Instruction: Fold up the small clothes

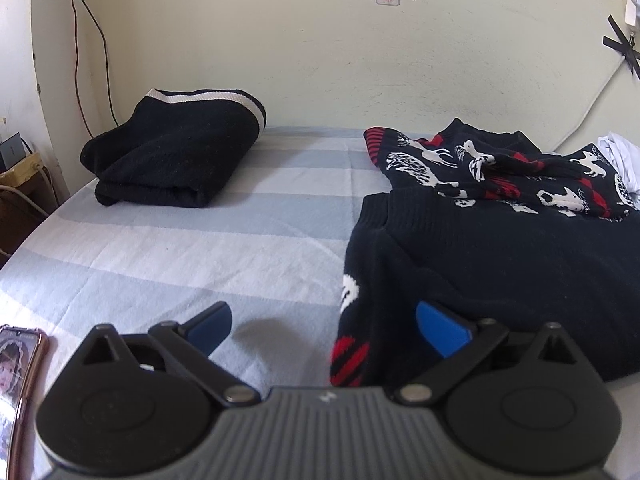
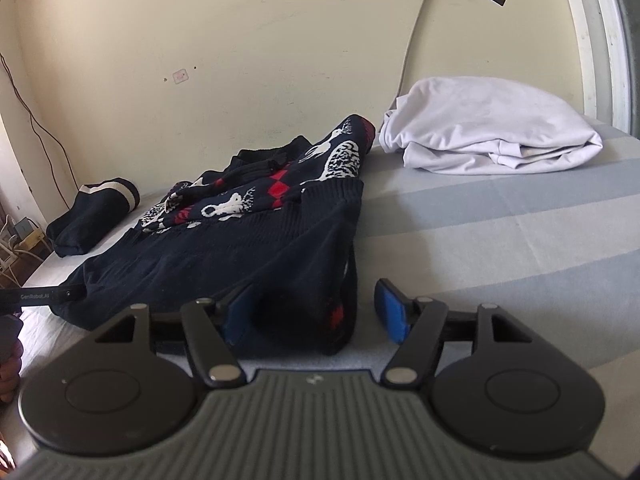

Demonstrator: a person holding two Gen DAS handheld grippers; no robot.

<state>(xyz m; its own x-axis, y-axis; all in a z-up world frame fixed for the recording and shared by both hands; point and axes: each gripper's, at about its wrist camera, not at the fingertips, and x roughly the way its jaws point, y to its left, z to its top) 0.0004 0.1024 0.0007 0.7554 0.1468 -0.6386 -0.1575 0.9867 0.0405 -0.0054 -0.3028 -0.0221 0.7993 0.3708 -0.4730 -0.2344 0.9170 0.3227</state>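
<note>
Left gripper (image 1: 322, 326), a black linkage body with ribbed grey housing and smooth blue finger pads, stands wide open and grips nothing; its right pad rests against the near left corner of the patterned sweater (image 1: 500, 248), while its left pad hangs over bare sheet. Right gripper (image 2: 316, 312), of the same construction, is likewise spread wide with nothing clamped; the near right corner of the sweater lies between its fingers, close against the left pad, and the right pad sits just clear of the fabric. Knit construction of the sweater is visible: a dark navy body with ribbed hem, a far portion carrying white animal figures and red diamond blocks, and red-striped cuffs. It lies partly folded on the bed sheet (image 1: 180, 248), a flat woven cloth with broad pale blue and white bands. A folded black knit garment (image 1: 176, 156) with a white stripe along its edge forms a thick rounded bundle at the far left, well apart from the sweater. A soft, rumpled white garment (image 2: 488, 124) lies loosely folded at the far right, just beside the sweater. A phone (image 1: 18, 396) with a glossy copper-toned rim rests at the near left.
</note>
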